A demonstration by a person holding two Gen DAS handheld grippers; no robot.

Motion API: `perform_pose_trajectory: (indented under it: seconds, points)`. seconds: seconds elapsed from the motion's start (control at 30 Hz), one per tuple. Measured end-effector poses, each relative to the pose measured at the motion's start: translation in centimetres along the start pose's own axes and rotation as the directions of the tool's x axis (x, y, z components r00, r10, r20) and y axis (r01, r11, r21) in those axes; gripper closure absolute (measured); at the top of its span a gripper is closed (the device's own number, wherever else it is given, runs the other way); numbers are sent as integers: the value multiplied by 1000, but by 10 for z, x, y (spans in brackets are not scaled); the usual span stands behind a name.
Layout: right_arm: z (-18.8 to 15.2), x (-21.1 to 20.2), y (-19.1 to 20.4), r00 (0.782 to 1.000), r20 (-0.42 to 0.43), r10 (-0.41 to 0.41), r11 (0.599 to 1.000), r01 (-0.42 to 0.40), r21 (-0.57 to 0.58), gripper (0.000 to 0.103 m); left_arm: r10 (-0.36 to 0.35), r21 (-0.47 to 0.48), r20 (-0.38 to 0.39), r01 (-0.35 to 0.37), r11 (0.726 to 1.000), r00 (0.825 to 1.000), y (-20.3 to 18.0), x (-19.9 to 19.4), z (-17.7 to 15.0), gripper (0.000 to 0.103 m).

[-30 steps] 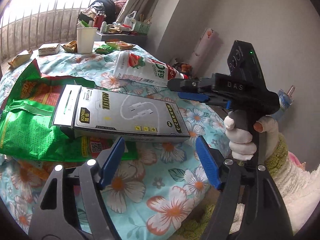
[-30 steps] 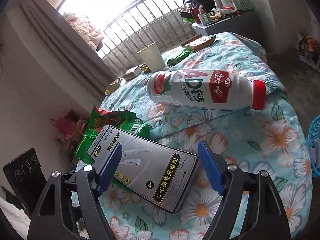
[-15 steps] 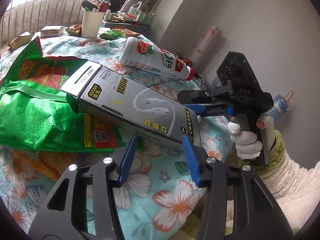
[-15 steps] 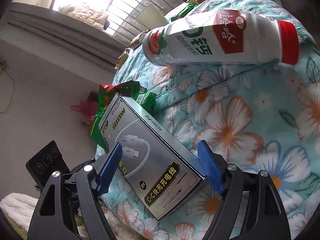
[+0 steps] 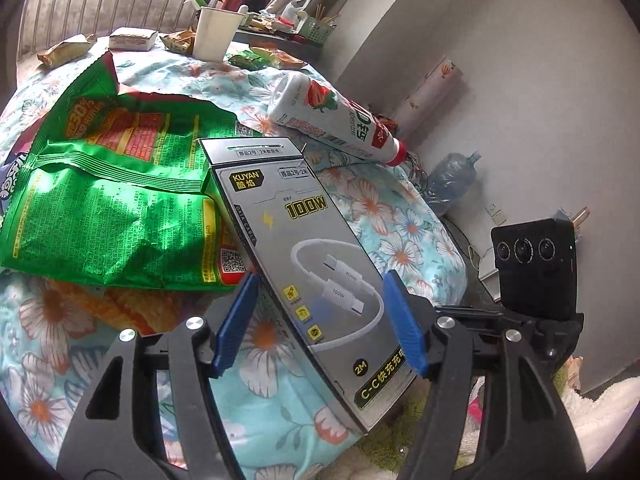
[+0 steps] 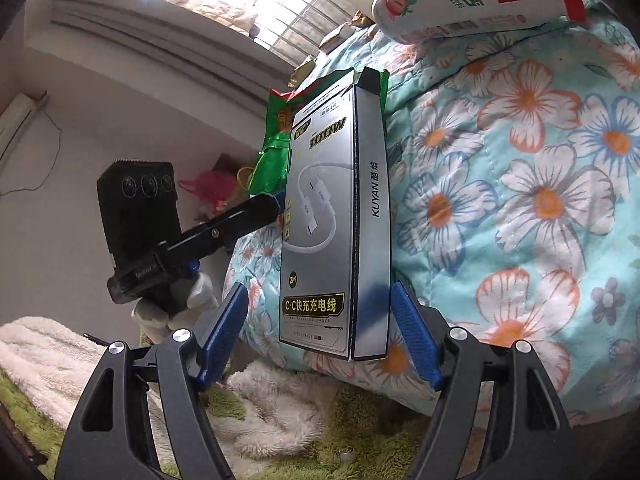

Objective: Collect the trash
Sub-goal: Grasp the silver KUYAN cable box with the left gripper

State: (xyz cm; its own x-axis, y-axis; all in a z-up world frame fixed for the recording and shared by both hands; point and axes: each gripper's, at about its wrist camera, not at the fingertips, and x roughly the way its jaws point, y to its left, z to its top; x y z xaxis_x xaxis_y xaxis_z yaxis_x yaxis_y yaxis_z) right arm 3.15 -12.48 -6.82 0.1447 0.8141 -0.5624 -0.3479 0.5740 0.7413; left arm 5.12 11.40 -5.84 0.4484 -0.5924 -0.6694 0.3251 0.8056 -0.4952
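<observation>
The left gripper (image 5: 320, 322) stood wide, its jaws having just reopened after a brief narrowing, with the near end of the silver data-cable box (image 5: 308, 276) between the blue pads (image 5: 234, 324); whether the pads pressed on it could not be told. The right gripper (image 6: 318, 334) was also wide, its jaws having eased slightly inward, and the box's (image 6: 332, 232) lower end sat between its pads without clear contact.

Only the left view showed the green snack bag (image 5: 108, 200) under the box's far end, the white paper cup (image 5: 214, 34) and the small wrappers beyond it near the window bars. Only the right view showed the box's narrow side panel and the white-gloved hand (image 6: 172, 300) holding the left gripper. Both showed the red-capped drink bottle (image 5: 336, 120) lying on the floral bedspread (image 5: 400, 208).

A second before, the box lay crosswise in front of the left gripper; now it ran lengthwise between the pads. In the right view the box had come from tilted across the frame to nearly upright, and the bottle had slid to the top edge.
</observation>
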Motion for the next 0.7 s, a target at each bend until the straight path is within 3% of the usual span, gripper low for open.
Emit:
perform_pose_trajectory:
  seconds: [0.27,0.53,0.7]
  points:
    - [-25,12,44,994,-29,-107,973,99,-208,24,69,-18,-73,-71,997,995,-9,16,5,24]
    - [-38,-27,13,985,92,-148,985,155,-71,24,147,-35,-118,-152,988,982,-24,32,6,21]
    - [-43,-46,-6,966,142,-217,975,221,-12,24,281,60,-123,-276,959,952,-41,46,4,20]
